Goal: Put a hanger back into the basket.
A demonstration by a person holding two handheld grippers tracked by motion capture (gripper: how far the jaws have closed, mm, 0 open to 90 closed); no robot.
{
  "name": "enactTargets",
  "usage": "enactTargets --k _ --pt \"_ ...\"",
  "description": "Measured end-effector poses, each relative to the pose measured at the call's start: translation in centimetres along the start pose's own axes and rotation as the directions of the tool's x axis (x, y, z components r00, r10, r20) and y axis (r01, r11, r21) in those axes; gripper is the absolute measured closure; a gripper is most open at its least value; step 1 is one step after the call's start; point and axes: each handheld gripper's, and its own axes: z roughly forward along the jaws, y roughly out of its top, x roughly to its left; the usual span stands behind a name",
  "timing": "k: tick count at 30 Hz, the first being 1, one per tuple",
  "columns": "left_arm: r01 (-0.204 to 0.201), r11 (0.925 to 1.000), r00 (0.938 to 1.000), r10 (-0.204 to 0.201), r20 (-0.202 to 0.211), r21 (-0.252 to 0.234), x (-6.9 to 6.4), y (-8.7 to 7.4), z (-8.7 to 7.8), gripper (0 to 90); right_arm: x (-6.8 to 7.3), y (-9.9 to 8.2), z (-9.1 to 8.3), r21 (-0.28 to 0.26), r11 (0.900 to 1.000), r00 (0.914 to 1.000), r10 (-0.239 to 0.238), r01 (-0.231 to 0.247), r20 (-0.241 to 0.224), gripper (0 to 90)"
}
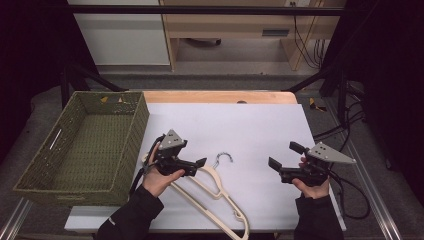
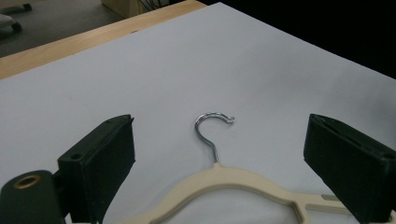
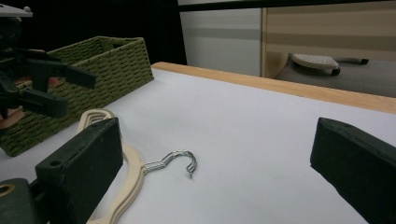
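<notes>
A cream hanger (image 1: 215,192) with a metal hook (image 1: 223,158) lies on the white table sheet (image 1: 240,125) near the front. My left gripper (image 1: 200,165) hovers open just left of the hook, above the hanger's shoulder. In the left gripper view the hanger (image 2: 224,179) and its hook (image 2: 211,130) lie between the wide-apart jaws. My right gripper (image 1: 282,156) stands open on the right, a short way from the hanger, nothing between its fingers. In the right gripper view the hanger (image 3: 128,163) and hook (image 3: 180,161) lie ahead, with the left gripper (image 3: 70,88) beyond.
A green woven basket (image 1: 65,185) stands empty at the table's left edge, also seen in the right gripper view (image 3: 93,74). A wooden table edge (image 1: 220,96) runs along the back. Cables (image 1: 345,200) trail off the right side.
</notes>
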Motion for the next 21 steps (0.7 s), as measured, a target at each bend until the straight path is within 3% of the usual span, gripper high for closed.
enactTargets --k 12,21 --pt "0.007 0.9981 0.9995 -0.009 0.032 0.061 -0.8 -0.1 3.8 16.0 0.0 -0.1 0.0 0.005 1.0000 1.0000 -0.006 0.006 -0.002 2.9" --pt "0.003 0.9914 0.9994 -0.008 0.033 0.131 -0.9 -0.7 6.5 23.5 0.0 -0.1 0.0 0.005 1.0000 1.0000 -0.006 0.006 -0.002 2.9"
